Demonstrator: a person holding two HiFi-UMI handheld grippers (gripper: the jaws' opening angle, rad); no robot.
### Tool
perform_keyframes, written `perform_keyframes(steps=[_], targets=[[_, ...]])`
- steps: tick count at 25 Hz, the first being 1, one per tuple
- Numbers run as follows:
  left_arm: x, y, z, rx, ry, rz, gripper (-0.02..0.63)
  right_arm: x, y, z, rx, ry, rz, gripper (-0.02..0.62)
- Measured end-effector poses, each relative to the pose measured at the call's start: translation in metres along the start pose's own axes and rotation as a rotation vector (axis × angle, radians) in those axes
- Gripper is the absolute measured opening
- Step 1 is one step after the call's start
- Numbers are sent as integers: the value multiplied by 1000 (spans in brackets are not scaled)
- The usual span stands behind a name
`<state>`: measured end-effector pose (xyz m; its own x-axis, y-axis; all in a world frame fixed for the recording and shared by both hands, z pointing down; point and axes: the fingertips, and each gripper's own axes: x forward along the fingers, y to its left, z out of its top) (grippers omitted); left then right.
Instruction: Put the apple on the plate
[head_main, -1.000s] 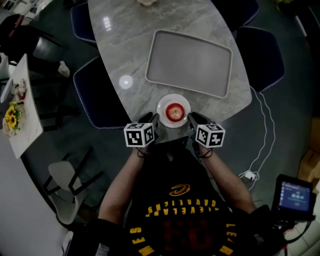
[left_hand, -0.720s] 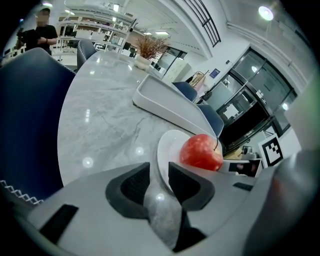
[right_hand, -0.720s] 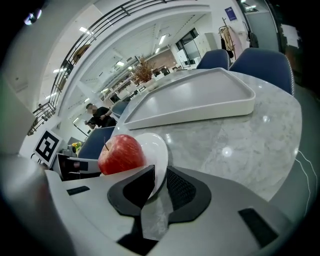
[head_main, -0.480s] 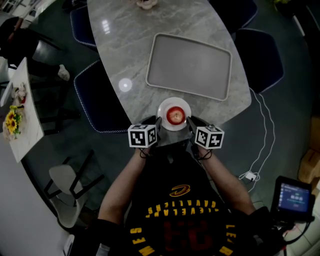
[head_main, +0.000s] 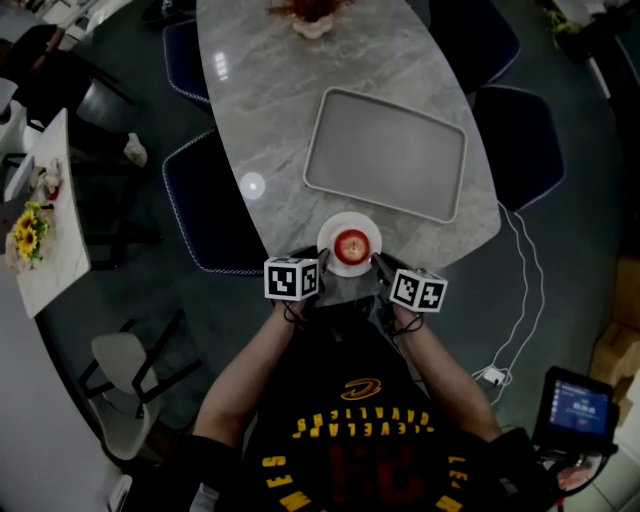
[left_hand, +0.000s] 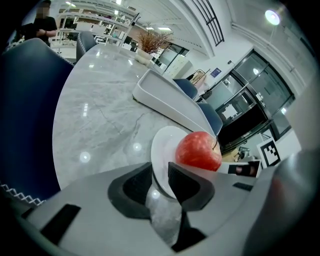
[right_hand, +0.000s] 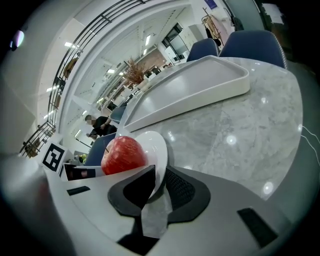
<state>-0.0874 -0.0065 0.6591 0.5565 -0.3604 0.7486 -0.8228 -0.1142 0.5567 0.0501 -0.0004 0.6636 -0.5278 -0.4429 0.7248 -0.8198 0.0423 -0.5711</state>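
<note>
A red apple (head_main: 350, 245) sits on a small white plate (head_main: 367, 228) at the near edge of the marble table (head_main: 270, 110). My left gripper (head_main: 317, 268) is shut on the plate's left rim and my right gripper (head_main: 381, 264) is shut on its right rim. In the left gripper view the plate's rim (left_hand: 161, 150) stands between the black pads (left_hand: 187, 184) of the left gripper (left_hand: 160, 176), with the apple (left_hand: 198, 151) just beyond. The right gripper view shows the apple (right_hand: 123, 154) on the plate (right_hand: 156, 144), whose rim is pinched in the right gripper (right_hand: 159, 181).
A large grey tray (head_main: 386, 155) lies just beyond the plate. Blue chairs stand at the table's left (head_main: 205, 215) and right (head_main: 520, 130). A vase of dried stems (head_main: 312, 15) is at the far end. A white cable (head_main: 525, 280) trails on the floor at the right.
Both grippers stay on the plate's rim with the apple on it. The head view has shifted, so the table and plate sit slightly lower in the picture.
</note>
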Motion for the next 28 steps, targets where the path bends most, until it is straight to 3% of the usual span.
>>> perform_keyframes(steps=[5, 13, 21, 28], targets=[[-4, 4, 3, -70, -22, -12, 67, -3, 5, 1, 17, -3, 24, 69], [-19, -5, 12, -76, -63, -59, 61, -22, 18, 11, 83, -84, 64, 54], [-55, -37, 43, -154, -145, -206, 46, -64, 45, 38, 224, -218, 174, 41], [-89, -72, 76, -185, -209, -336, 37, -105, 80, 82, 268, -354, 309, 32]])
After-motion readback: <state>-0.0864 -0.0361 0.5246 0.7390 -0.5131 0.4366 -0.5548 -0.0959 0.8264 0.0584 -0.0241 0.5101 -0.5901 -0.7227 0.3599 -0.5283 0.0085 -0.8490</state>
